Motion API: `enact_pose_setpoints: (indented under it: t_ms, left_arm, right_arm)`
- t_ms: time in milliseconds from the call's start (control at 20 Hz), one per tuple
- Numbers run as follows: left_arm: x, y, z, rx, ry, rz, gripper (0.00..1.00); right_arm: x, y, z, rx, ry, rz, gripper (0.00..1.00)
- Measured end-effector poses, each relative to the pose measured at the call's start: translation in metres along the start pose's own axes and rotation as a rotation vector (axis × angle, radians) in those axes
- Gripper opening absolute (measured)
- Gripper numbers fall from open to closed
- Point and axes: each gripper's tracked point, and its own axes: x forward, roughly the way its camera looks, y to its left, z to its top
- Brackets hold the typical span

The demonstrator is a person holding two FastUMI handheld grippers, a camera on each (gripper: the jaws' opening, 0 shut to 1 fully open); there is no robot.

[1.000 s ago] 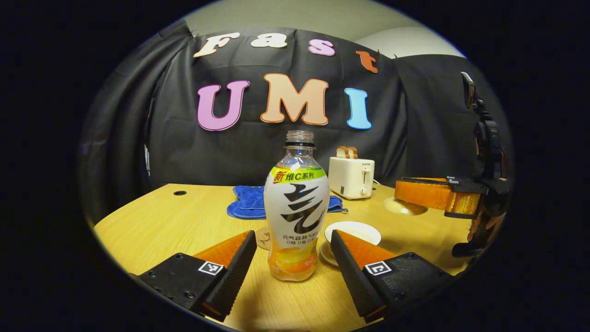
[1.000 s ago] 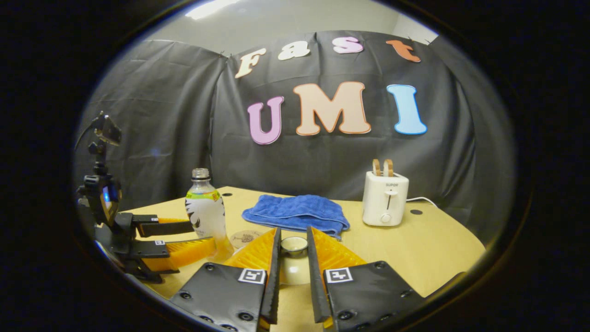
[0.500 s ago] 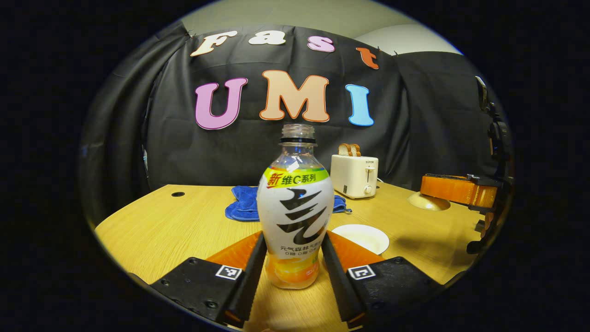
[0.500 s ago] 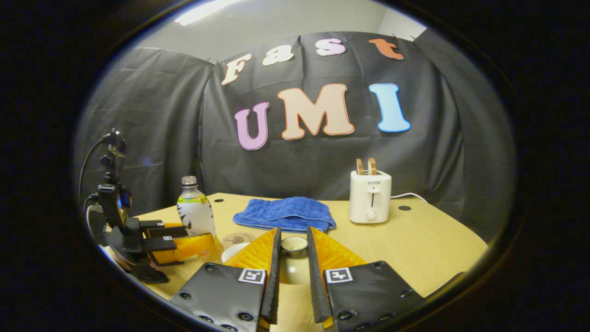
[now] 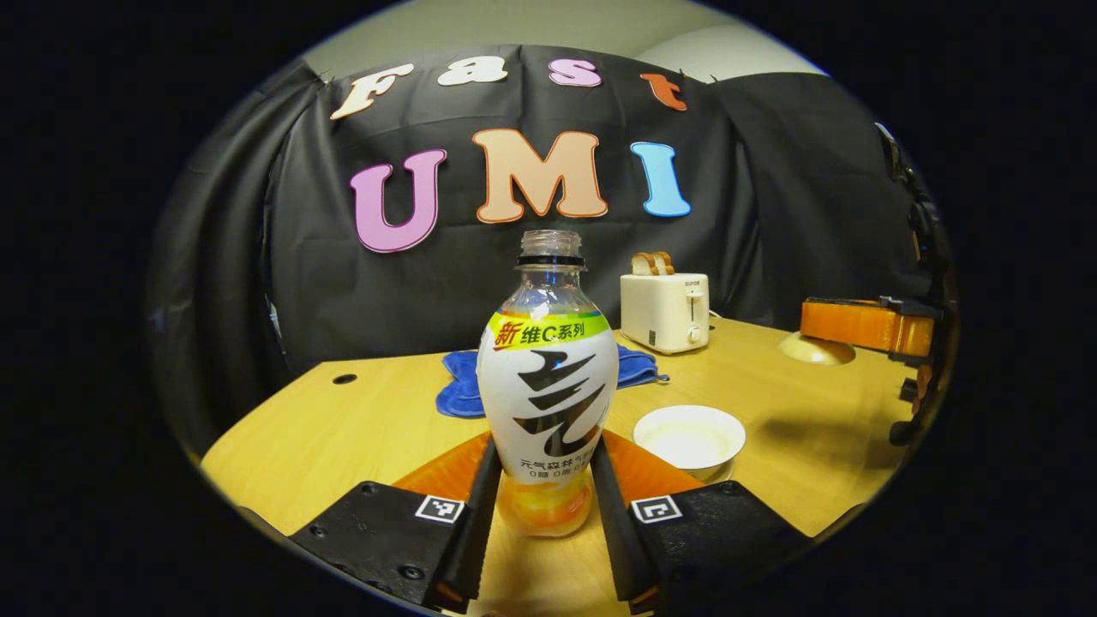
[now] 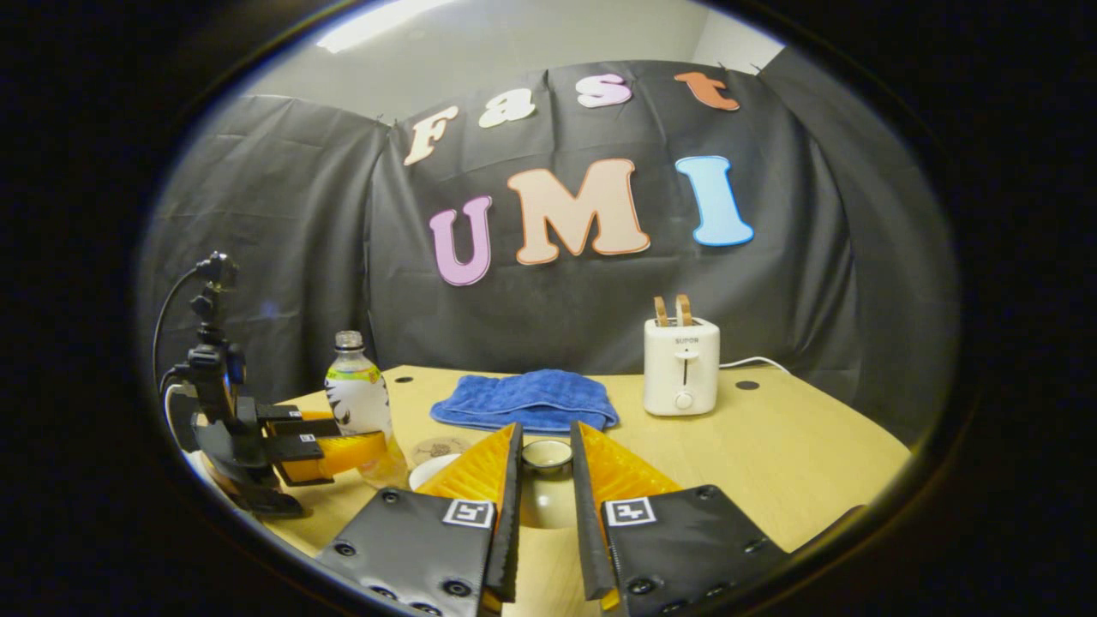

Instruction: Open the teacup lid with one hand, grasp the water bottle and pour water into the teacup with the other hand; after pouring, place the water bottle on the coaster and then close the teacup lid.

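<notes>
Between the two fingers of my left gripper (image 5: 542, 480) stands the water bottle (image 5: 547, 386), upright and uncapped; both fingers press on its lower body, one on each flank, so the jaws are nearly closed around it. Whether its base touches the wooden table (image 5: 343, 420) I cannot tell. In the left gripper view, the blue cloth (image 5: 458, 386) lies behind the bottle, the open teacup (image 5: 690, 437) sits just right of my right-hand finger, and the toaster (image 5: 666, 310) stands farther back. At the far right edge my right gripper (image 5: 866, 326) hangs above the table with the teacup lid (image 5: 814, 350) under it, well apart from the cup.

In the right gripper view, my left gripper (image 6: 330, 446) holds the bottle (image 6: 358, 403) at the left, with the coaster (image 6: 439, 447) just beside it on the table. The rim of the cup (image 6: 433, 467) peeks out left of my fingers. My right gripper (image 6: 546, 454) has its jaws narrowed onto the lid's knob (image 6: 547, 454), both fingers touching it.
</notes>
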Motion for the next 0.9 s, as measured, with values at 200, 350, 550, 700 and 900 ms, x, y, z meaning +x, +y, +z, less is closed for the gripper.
enact_pose_setpoints:
  t_ms: [200,350,550,700,900]
  left_arm:
    - [0.001,0.020,0.011,0.164,0.003,0.037,0.56]
    - [-0.004,0.023,0.009,0.242,0.016,0.046,0.56]
    - [-0.004,0.029,0.007,0.397,0.044,0.079,0.56]
    - [-0.003,0.033,-0.002,0.511,0.092,0.101,0.56]
    - [-0.002,0.034,-0.012,0.652,0.129,0.112,0.56]
  right_arm:
    - [0.000,-0.004,-0.002,0.017,0.002,-0.003,0.32]
    - [-0.001,-0.008,-0.002,0.022,-0.002,-0.008,0.31]
    - [-0.004,-0.011,0.000,0.035,-0.012,-0.011,0.32]
    - [-0.005,-0.016,-0.001,0.039,-0.011,-0.016,0.32]
    - [-0.004,-0.023,0.007,0.056,-0.020,-0.020,0.32]
